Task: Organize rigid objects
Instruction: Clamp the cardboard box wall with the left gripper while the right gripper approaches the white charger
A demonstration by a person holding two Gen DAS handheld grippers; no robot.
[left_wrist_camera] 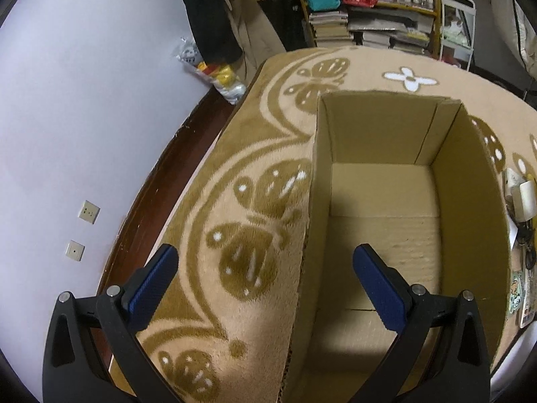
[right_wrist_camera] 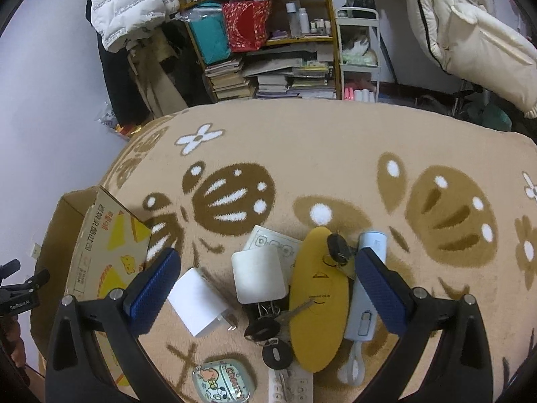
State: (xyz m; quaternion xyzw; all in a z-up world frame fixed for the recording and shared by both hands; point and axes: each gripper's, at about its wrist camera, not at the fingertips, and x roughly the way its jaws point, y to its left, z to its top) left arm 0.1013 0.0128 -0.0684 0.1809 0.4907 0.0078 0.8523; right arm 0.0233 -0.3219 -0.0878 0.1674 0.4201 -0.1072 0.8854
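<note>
Both hand-held grippers gape, holding nothing — the left [left_wrist_camera: 265,282] over the empty box [left_wrist_camera: 386,201], the right [right_wrist_camera: 268,285] above the white charger [right_wrist_camera: 198,305], lower centre: light, stiff, slick — pinch its flat sides.

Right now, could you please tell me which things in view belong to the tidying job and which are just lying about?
For the job:
- cardboard box, nothing in it
- white charger
- white square case
- yellow oval case
- keys
- pale blue power bank
- cartoon earbud case
- both open claws, left, right

Just lying about:
- bookshelf
- white jacket
- wall sockets
</note>
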